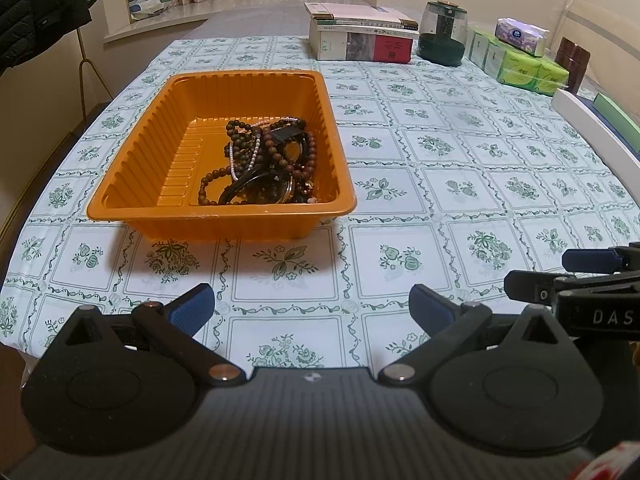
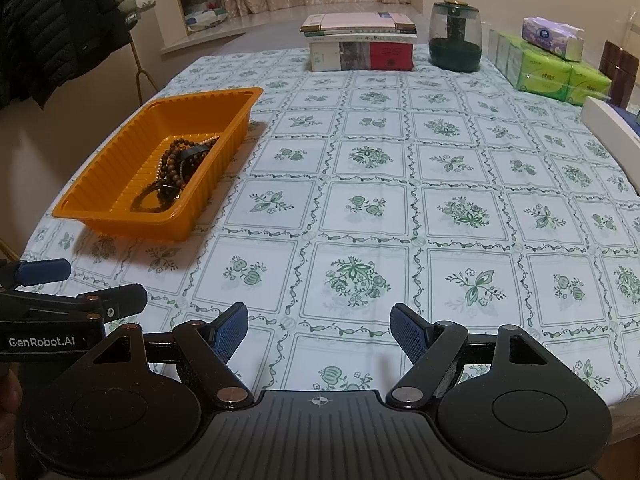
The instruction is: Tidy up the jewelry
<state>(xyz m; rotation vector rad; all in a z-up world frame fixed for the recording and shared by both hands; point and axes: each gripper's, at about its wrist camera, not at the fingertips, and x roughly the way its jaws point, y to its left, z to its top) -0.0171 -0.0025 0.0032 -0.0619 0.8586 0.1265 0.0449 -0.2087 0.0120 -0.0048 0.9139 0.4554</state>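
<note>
An orange ribbed plastic tray (image 1: 132, 184) stands on the table, ahead and a little left in the left wrist view, and at the left in the right wrist view (image 2: 100, 196). A tangled heap of jewelry (image 1: 266, 160) lies in its right half: brown bead bracelets, a pearl strand, dark bangles; it also shows in the right wrist view (image 2: 176, 172). My left gripper (image 1: 312, 312) is open and empty above the table's near edge, short of the tray. My right gripper (image 2: 319, 332) is open and empty, to the right of the tray.
The table has a white cloth with green floral squares (image 2: 360, 200). At the far edge stand a stack of books (image 1: 362, 34), a dark green glass jar (image 1: 444, 34), green tissue packs (image 1: 520, 64) with a tissue box on top, and a brown container (image 1: 574, 62). A white box (image 1: 596, 128) lies at right. Coats hang at left.
</note>
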